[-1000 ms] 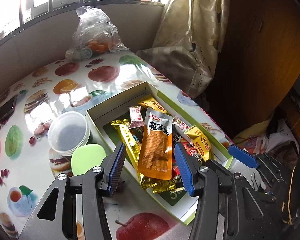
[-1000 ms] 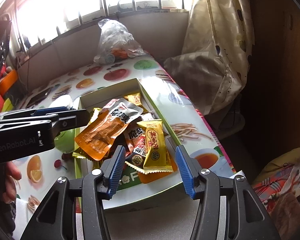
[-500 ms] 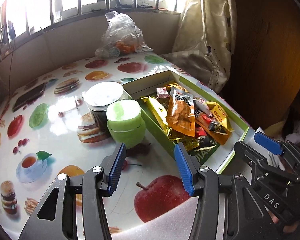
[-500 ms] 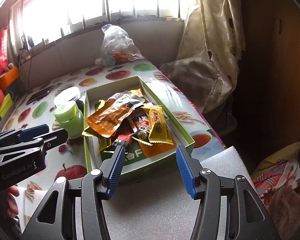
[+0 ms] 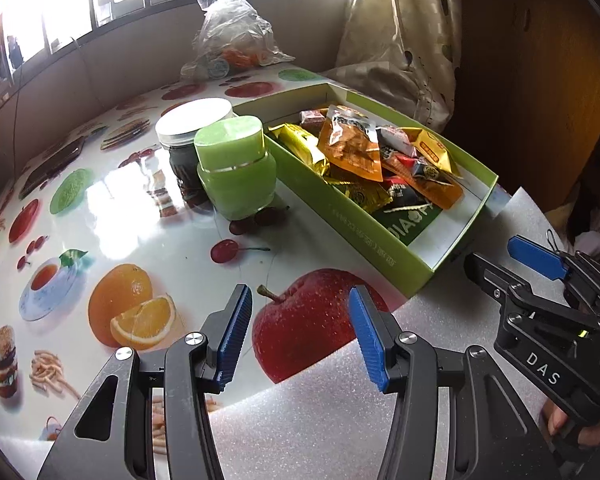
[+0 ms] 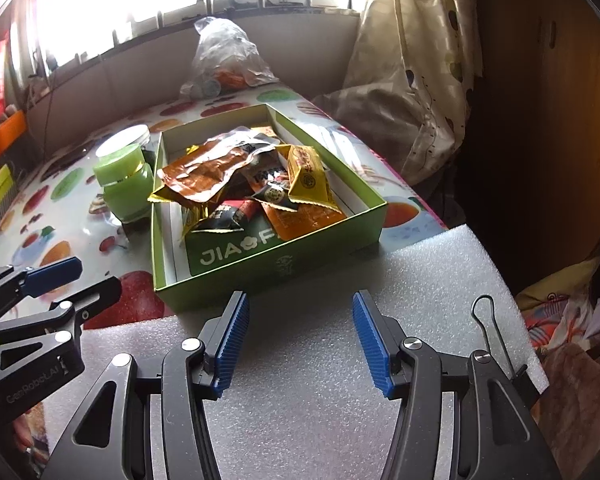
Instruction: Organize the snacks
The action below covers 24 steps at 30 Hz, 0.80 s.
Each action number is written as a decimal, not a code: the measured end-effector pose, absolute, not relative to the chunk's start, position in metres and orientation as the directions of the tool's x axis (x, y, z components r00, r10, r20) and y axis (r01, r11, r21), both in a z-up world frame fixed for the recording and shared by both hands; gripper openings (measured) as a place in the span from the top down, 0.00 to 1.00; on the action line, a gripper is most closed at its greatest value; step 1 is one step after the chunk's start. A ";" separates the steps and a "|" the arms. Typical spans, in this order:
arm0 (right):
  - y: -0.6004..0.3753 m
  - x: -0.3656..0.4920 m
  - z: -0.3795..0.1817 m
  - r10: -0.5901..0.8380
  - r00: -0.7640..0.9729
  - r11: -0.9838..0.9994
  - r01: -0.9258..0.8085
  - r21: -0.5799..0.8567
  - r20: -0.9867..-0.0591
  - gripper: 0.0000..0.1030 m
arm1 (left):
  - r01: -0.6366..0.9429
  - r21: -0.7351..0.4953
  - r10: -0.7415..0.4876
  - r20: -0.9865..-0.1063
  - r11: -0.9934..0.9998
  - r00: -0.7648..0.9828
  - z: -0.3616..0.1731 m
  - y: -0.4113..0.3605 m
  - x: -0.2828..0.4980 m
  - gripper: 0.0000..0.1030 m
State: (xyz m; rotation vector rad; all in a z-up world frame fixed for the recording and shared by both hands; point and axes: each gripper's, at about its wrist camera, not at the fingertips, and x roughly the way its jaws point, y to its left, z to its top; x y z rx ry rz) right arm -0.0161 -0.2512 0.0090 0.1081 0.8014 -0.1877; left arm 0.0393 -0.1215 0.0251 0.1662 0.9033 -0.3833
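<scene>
Now that I have drawn both grippers back toward six o'clock, the left gripper and right gripper hang with jaws apart, empty. The foil snack packets lie heaped in the shallow green cardboard box at twelve o'clock on the desk; sorting looks complete.

The left gripper and right gripper are held side by side, angled downward, fingers parted with nothing between them (blue pads bare).
</scene>
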 end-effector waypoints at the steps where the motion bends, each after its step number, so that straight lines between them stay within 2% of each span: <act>1: -0.250 -0.017 0.007 -0.130 0.676 0.978 0.209 0.020 -0.725 0.48 | 0.394 -0.023 -0.255 -0.795 0.919 0.550 0.023 -0.122 0.039 0.50; 24: -0.244 -0.015 -0.001 -0.176 0.666 0.971 0.239 -0.017 -0.725 0.46 | 0.366 -0.025 -0.235 -0.807 0.930 0.542 0.011 -0.123 0.036 0.50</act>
